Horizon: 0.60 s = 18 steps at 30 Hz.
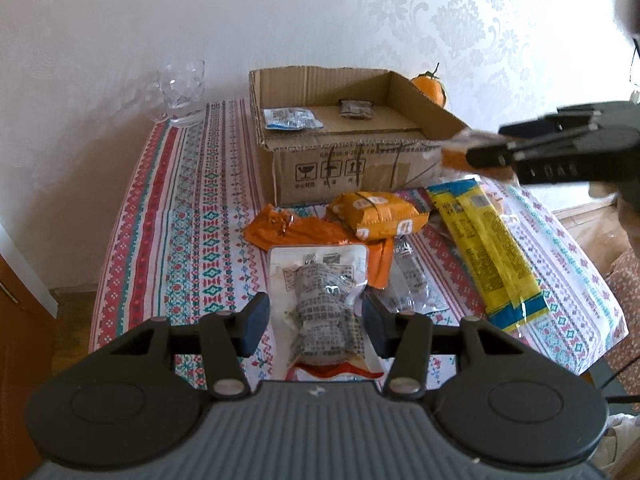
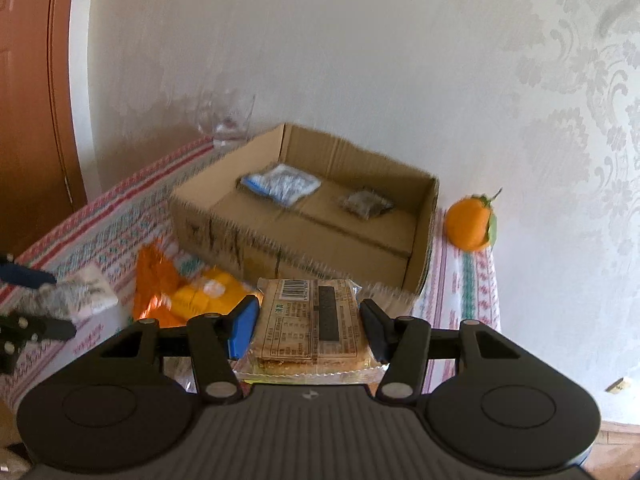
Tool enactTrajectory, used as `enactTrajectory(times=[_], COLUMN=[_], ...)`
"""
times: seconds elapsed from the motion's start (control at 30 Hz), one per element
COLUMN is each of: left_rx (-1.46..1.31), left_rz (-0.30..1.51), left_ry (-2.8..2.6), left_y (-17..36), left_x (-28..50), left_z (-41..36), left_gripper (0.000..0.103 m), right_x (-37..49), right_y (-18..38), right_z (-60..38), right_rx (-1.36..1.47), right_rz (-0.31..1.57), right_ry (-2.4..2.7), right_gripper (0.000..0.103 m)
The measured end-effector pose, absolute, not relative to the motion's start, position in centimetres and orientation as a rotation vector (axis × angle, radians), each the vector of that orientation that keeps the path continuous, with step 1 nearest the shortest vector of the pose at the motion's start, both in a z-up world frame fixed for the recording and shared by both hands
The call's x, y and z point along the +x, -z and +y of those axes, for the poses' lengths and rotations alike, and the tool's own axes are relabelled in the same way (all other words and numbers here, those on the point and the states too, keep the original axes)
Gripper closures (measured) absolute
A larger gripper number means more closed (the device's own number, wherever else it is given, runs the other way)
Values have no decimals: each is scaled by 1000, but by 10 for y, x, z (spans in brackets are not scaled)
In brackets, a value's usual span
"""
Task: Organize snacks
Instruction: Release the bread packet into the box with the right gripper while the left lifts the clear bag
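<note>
the left gripper point(image 1: 316, 326) is clamped on a white, grey-printed vacuum-sealed pouch point(image 1: 320, 300), pads pressing its lumpy middle; it looks light and slack, so the ends will droop, and a hold across the firm filled bulge seems safer than the slippery flat seal. the right gripper point(image 2: 308, 326) is closed on a flat tan cake slab in clear crinkly wrap point(image 2: 312, 320), taken by its two long sides; it looks stiff but crumbly, so a gentle squeeze is wise. beyond, near the middle of the patterned tablecloth point(image 1: 180, 208), lie orange foil packets point(image 1: 376, 216) and a long yellow packet point(image 1: 488, 256) toward the right edge. furthest, by the far edge, an open brown cardboard box point(image 2: 280, 256) holds a blue-white sachet point(image 2: 282, 186) and a small grey packet point(image 2: 366, 202).
</note>
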<state>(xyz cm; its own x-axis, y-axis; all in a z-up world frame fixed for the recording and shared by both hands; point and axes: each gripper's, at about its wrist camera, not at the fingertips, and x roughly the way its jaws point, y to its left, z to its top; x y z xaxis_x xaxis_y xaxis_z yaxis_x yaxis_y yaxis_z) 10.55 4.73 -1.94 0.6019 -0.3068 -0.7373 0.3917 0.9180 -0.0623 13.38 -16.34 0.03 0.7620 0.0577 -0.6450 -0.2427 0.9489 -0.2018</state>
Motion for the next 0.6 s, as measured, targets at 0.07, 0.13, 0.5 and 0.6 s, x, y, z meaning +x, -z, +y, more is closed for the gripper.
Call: enactTrajectory(times=[0.07,0.13,0.5,0.6], left_rx=[106,100,90,91], left_rz=[824,817,812,814], left_ry=[404,402,367,359], left_y=[17,15,12,13], left_x=[106,107,112,113], left_z=[48,49,52,52], left_gripper=[53,53,53,53], right_x=[144,158,249,261], right_y=[-6,-11,14,28], right_z=[-167,-171,-187,-192], right_rx=[-276,-264,-190,-167], right_rz=[661,646,661,705], right_ry=[-160,-154,-86,-79], right_gripper=[42,42,42,18])
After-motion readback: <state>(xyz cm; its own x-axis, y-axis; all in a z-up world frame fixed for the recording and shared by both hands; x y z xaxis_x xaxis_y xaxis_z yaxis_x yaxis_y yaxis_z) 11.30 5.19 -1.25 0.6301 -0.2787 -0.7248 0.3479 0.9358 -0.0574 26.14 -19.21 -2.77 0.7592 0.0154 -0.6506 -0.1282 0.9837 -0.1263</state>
